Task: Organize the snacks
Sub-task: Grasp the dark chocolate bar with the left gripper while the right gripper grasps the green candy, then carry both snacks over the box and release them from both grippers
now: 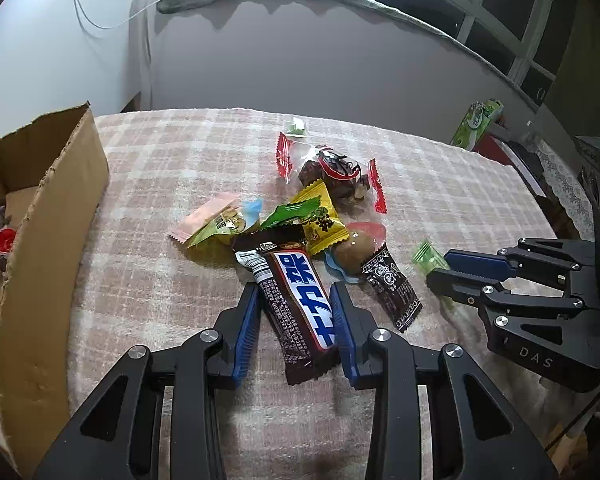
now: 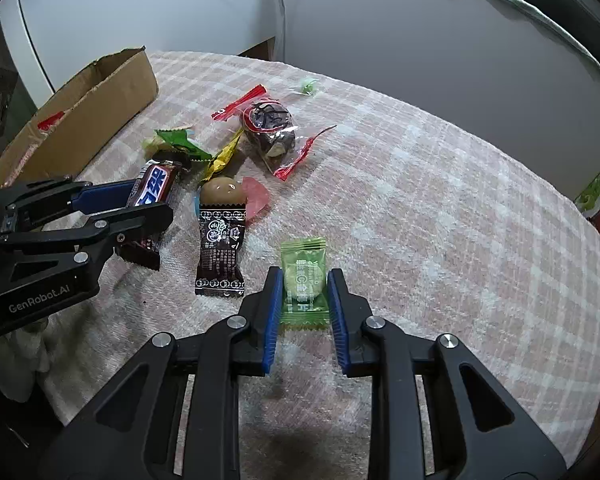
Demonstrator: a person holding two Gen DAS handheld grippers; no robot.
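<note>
A brown chocolate bar point(image 1: 296, 300) with a blue and white label lies on the plaid cloth point(image 1: 172, 152), at the near end of a snack pile. My left gripper point(image 1: 295, 288) is shut on the bar, one blue pad against each long side. The right wrist view shows the same grip point(image 2: 152, 204) on the bar point(image 2: 154, 184). A small green candy packet point(image 2: 303, 284) lies apart from the pile, and my right gripper point(image 2: 304, 272) is shut on it, pads on its two side edges. In the left wrist view that gripper point(image 1: 440, 268) reaches in from the right over the packet point(image 1: 428, 258).
An open cardboard box point(image 1: 56, 208) holding some snacks stands at the left. The pile holds a nut bag with red ends point(image 1: 332, 176), a yellow packet point(image 1: 320, 216), a dark brown sachet point(image 1: 392, 288) and a brown egg point(image 1: 354, 250). A green carton point(image 1: 476, 124) stands beyond the table's right edge.
</note>
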